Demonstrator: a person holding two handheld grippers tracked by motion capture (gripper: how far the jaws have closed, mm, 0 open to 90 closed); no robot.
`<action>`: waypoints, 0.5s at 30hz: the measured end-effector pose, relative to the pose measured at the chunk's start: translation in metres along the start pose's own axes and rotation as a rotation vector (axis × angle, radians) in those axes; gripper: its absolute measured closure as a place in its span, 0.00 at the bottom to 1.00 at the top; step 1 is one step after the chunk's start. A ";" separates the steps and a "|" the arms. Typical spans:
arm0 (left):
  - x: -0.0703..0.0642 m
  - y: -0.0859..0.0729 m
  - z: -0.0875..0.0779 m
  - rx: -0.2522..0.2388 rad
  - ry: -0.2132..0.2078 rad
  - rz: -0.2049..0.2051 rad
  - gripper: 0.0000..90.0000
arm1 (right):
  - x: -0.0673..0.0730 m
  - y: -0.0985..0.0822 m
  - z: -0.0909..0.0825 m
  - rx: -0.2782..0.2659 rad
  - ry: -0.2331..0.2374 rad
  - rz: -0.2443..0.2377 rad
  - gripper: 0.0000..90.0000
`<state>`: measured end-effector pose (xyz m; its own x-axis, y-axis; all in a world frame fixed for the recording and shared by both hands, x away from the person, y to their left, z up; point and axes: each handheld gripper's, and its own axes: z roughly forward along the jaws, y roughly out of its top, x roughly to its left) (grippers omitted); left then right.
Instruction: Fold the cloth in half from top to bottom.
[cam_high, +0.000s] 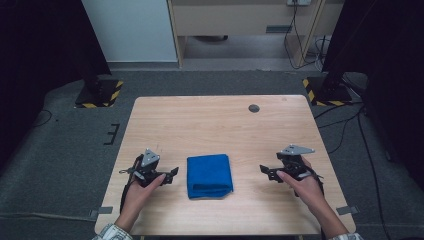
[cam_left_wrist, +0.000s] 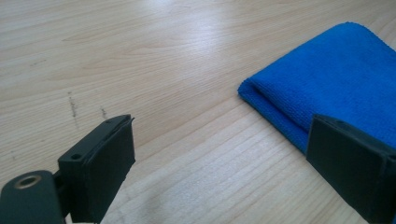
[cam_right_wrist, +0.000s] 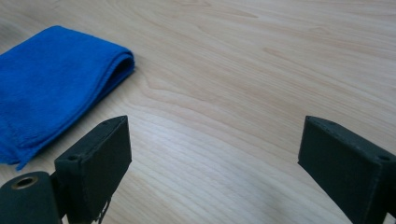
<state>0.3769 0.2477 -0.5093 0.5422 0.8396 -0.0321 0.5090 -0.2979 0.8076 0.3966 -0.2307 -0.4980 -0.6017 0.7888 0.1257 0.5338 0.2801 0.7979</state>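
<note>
High view is showing a folded blue cloth (cam_high: 209, 175) lying near the front middle of the wooden table (cam_high: 220, 120), with the left gripper (cam_high: 172, 174) just beside it and the right gripper (cam_high: 264, 171) resting farther off; both are gaping wide and holding nothing. Judging from this, the work is sitting at the approach step; the next move is calling for each gripper to be closing in on a cloth edge and pinching it.

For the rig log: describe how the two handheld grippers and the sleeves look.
Each black gripper, left gripper and right gripper, carries a grey three-cornered plate on top and two blocky black jaws. A black cable trails from each. Light checked sleeve cuffs show at the wrists.
</note>
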 end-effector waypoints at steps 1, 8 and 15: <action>0.001 0.000 0.000 0.004 0.002 0.003 0.08 | -0.002 0.000 -0.001 -0.002 -0.004 0.010 0.11; 0.016 0.006 -0.006 0.011 0.018 -0.003 0.08 | -0.021 -0.003 -0.004 -0.012 -0.039 0.052 0.11; 0.038 0.011 -0.003 0.041 0.044 -0.018 0.08 | -0.031 0.003 0.003 0.008 -0.061 0.068 0.11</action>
<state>0.4011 0.2777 -0.4997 0.5032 0.8639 -0.0197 0.5456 -0.2999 0.7826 0.4189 -0.2526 -0.5015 -0.5268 0.8379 0.1429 0.5768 0.2289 0.7842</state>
